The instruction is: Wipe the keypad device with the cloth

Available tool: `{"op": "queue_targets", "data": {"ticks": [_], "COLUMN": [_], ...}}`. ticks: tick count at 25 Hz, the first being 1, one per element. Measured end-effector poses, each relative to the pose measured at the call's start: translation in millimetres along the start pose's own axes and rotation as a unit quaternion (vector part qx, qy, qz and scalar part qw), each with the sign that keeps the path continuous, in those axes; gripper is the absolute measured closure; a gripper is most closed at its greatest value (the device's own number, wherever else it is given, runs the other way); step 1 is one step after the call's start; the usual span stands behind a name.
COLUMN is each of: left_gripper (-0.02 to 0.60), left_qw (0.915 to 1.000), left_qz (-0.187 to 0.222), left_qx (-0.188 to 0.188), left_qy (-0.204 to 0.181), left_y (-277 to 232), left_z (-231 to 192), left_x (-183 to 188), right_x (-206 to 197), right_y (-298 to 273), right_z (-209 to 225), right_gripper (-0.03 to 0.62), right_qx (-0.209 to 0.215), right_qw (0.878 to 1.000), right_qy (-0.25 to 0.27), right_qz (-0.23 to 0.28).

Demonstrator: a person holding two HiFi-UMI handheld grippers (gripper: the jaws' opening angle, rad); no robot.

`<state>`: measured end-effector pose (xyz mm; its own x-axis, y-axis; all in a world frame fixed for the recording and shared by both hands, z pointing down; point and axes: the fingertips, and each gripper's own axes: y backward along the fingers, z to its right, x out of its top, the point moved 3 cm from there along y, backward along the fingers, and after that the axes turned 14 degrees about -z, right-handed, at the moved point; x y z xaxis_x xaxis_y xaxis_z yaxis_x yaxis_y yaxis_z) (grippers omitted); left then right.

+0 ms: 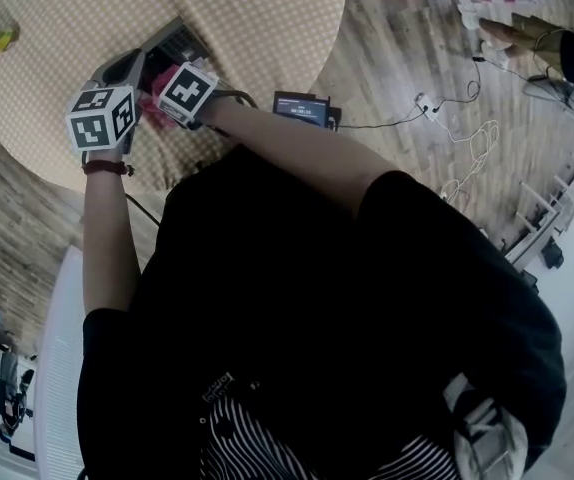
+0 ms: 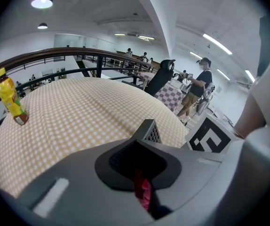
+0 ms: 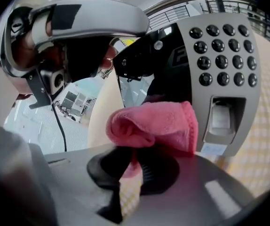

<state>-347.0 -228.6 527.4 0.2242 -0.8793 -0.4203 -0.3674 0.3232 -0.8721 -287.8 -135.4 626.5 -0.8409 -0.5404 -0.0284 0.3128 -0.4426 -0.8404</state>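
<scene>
- Step in hand: wiping is under way. The right hand-held gripper point(image 3: 132, 166) pinches the cloth point(image 3: 154, 124). The cloth's folded pad lies against the keypad device point(image 3: 224, 55), just below the keys and left of a small recessed window.
- The left hand-held gripper point(image 2: 137, 166) appears clamped on the device's dark far end, steadying it at the near part of the table point(image 2: 69, 112).
- Next move, in my judgement: draw the cloth across the keys with light, even pressure while the left grip holds firm.
- Materials: the cloth is pink, soft and thickly folded. The device is hard grey plastic with rows of round dark buttons. The table cover is finely checked fabric.
</scene>
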Motion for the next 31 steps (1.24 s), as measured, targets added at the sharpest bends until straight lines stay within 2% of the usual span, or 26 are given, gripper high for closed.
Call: {"op": "queue_targets", "data": {"ticks": [1,3,5,7,9,13,16,19,22,24,27,31], "left_gripper": [0.578,0.577,0.578,0.578,0.578,0.578,0.577,0.578,0.577,0.577,0.578,0.578], "left_qw": [0.9999,0.9984,0.9934,0.9883,0.9865,0.9823,0.9754,0.9633,0.9511,0.9452,0.9464,0.947], "left_qz": [0.004,0.038,0.084,0.109,0.115,0.121,0.146,0.176,0.193,0.205,0.203,0.196], "left_qx": [0.011,0.022,0.002,-0.012,-0.008,-0.013,-0.034,-0.037,-0.022,-0.011,-0.013,-0.006], "left_qy": [0.007,0.035,0.078,0.106,0.116,0.142,0.161,0.199,0.24,0.254,0.251,0.255], "left_y": [3.9,18.5,37.0,50.6,55.0,52.0,48.1,42.3,41.2,45.6,52.0,64.1], "left_z": [3.2,13.6,29.3,45.8,64.2,105.0,134.7,159.3,187.5,204.5,230.1,244.2], "left_x": [0.5,3.9,1.4,-7.7,-15.1,-37.0,-69.0,-87.0,-105.2,-116.1,-135.9,-163.1], "right_x": [-2.8,-9.2,-14.7,-22.2,-38.5,-85.9,-117.1,-135.9,-156.3,-163.0,-172.8,-181.6], "right_y": [-1.0,-1.3,10.2,34.2,68.4,133.5,151.2,159.7,157.1,152.6,142.9,133.6], "right_z": [-0.1,1.3,-2.4,-6.8,-2.3,-2.6,-18.6,-22.9,-25.0,-28.2,-38.9,-58.0], "right_gripper": [0.545,0.545,0.545,0.546,0.546,0.546,0.546,0.546,0.546,0.546,0.546,0.546], "right_qx": [0.005,0.019,0.014,-0.021,-0.042,-0.016,-0.023,-0.024,-0.013,0.0,0.011,0.017], "right_qw": [1.0,1.0,1.0,0.997,0.993,0.984,0.976,0.972,0.972,0.972,0.972,0.97], "right_qy": [0.0,0.0,0.019,0.06,0.074,0.048,0.074,0.105,0.116,0.127,0.151,0.173], "right_qz": [-0.004,-0.011,0.0,0.032,0.079,0.172,0.205,0.211,0.204,0.196,0.181,0.169]}}
